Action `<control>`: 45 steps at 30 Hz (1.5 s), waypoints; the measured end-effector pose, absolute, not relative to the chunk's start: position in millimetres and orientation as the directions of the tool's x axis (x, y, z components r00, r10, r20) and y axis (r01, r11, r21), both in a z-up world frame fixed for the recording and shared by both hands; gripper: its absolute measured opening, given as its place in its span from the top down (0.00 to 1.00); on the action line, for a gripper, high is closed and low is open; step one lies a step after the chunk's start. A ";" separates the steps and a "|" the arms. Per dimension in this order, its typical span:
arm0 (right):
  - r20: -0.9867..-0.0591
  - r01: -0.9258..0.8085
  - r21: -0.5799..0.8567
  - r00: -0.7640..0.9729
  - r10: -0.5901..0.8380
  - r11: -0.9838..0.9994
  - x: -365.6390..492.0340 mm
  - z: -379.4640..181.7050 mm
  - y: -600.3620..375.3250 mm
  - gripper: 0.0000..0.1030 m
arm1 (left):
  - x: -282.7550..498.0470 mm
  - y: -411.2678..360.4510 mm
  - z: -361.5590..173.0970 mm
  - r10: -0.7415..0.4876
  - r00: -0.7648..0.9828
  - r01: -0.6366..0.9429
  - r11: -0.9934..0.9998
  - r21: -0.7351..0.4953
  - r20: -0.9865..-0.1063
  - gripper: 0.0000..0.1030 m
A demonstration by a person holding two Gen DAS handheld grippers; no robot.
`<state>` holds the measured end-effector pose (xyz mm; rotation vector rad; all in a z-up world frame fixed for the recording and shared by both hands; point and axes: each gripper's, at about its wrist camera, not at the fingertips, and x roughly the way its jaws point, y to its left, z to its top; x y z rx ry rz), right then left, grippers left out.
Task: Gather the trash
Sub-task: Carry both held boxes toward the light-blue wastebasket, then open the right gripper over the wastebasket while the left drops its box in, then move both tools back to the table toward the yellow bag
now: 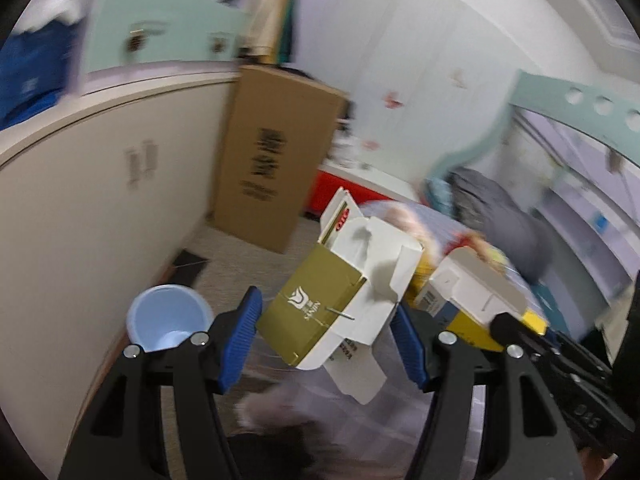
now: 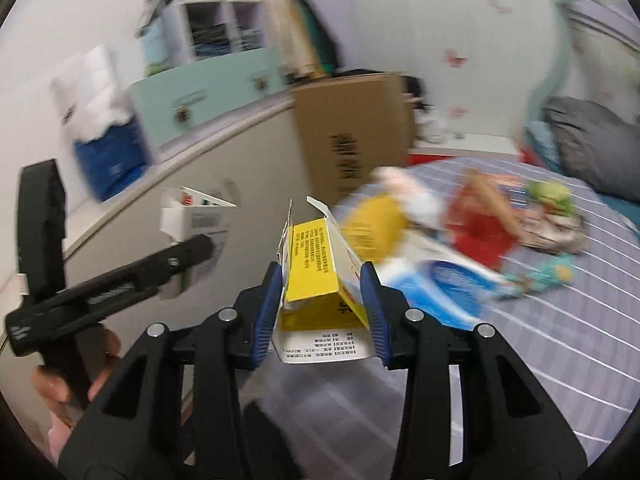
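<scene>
My left gripper [image 1: 326,320] is shut on an olive-green and white carton [image 1: 320,312] with open flaps, held above the floor beside the bed. My right gripper [image 2: 322,304] is shut on a yellow and white carton [image 2: 320,280]; that carton also shows at the right of the left wrist view [image 1: 472,304]. A light blue bin [image 1: 168,316] stands on the floor at lower left, beside the cabinet. More trash lies on the bed: a yellow pack [image 2: 374,220], a red bag [image 2: 480,228], a blue and white wrapper [image 2: 444,284].
A beige cabinet [image 1: 100,200] runs along the left. A tall cardboard box [image 1: 276,156] leans at its end. The striped bed [image 2: 560,340] fills the right, with a grey pillow [image 2: 596,144]. The left gripper's body [image 2: 108,284] shows at the left of the right wrist view.
</scene>
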<state>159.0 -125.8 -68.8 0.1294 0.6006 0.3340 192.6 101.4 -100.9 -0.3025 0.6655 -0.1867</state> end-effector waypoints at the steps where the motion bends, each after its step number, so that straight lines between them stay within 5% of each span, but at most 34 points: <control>1: -0.536 -0.299 0.218 0.759 0.370 0.929 166.3 -71.5 -110.4 0.61 | 194.9 120.9 -106.4 -0.232 0.774 0.029 0.943 -0.332 -0.589 0.40; 14: -0.594 -0.464 0.313 0.584 0.552 0.828 304.6 -160.0 64.9 0.55 | 262.9 283.8 -174.7 0.055 0.688 -0.319 0.918 -0.234 -0.723 0.40; 16: -0.620 -0.453 0.330 0.558 0.552 0.828 338.6 -183.2 86.8 0.33 | 274.9 302.1 -184.2 0.052 0.673 -0.336 0.910 -0.242 -0.738 0.40; 26: -0.683 -0.410 0.242 0.572 0.455 0.879 356.3 -215.2 104.2 0.24 | 307.5 309.4 -225.7 -0.025 0.620 -0.327 0.900 -0.287 -0.784 0.39; 37: -0.541 -0.321 0.111 0.775 0.328 0.941 338.5 -191.6 78.9 0.17 | 352.5 281.2 -226.9 -0.055 0.626 -0.269 0.921 -0.282 -0.778 0.39; 39: -0.511 -0.289 0.131 0.800 0.315 0.948 337.8 -186.8 69.5 0.17 | 364.7 281.6 -224.5 -0.053 0.637 -0.270 0.919 -0.288 -0.769 0.35; 41: -0.493 -0.265 0.155 0.814 0.307 0.952 338.1 -183.4 60.5 0.16 | 385.0 284.3 -228.9 -0.025 0.639 -0.298 0.913 -0.277 -0.769 0.15; 45: -0.497 -0.238 0.204 0.810 0.310 0.950 342.3 -181.2 49.3 0.16 | 410.4 288.9 -247.1 0.025 0.566 -0.354 0.910 -0.216 -0.824 0.14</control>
